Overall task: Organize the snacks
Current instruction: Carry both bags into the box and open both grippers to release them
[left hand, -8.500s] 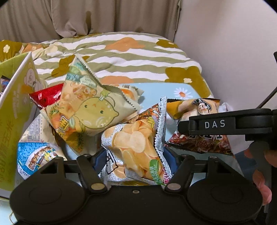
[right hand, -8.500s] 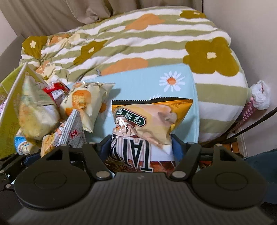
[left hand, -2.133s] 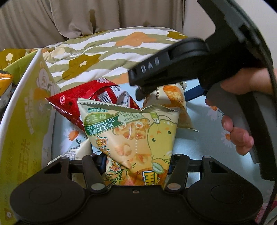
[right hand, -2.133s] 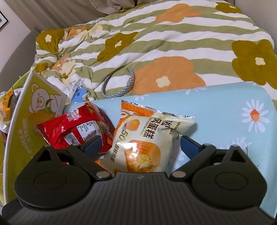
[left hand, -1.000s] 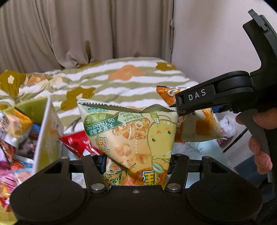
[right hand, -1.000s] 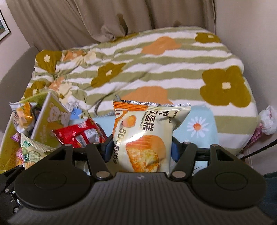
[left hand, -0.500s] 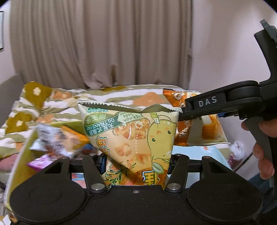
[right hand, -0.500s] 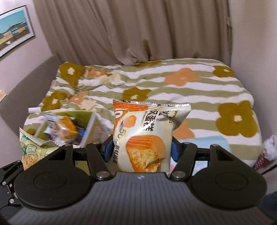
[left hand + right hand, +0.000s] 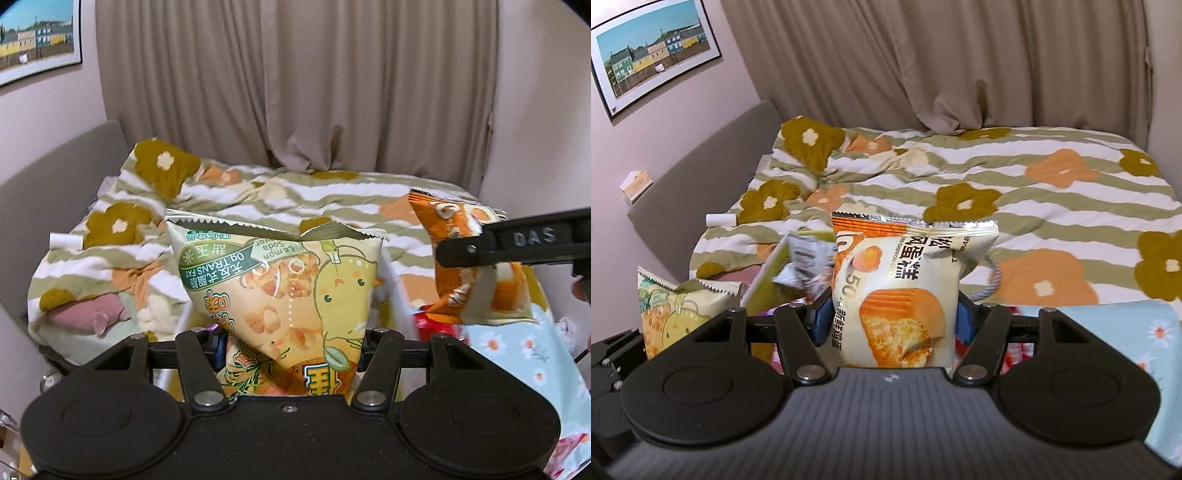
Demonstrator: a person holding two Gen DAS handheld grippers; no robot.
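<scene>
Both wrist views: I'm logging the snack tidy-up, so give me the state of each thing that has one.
left gripper: shut on the lemon snack bag.
lemon snack bag: sealed, held upright, lifted.
right gripper: shut on the cake packet.
cake packet: sealed, held upright, lifted.
green carton: open, snacks inside, blurred.
red packet: lying on the blue daisy cloth, mostly hidden.
curtain: drawn shut.
</scene>
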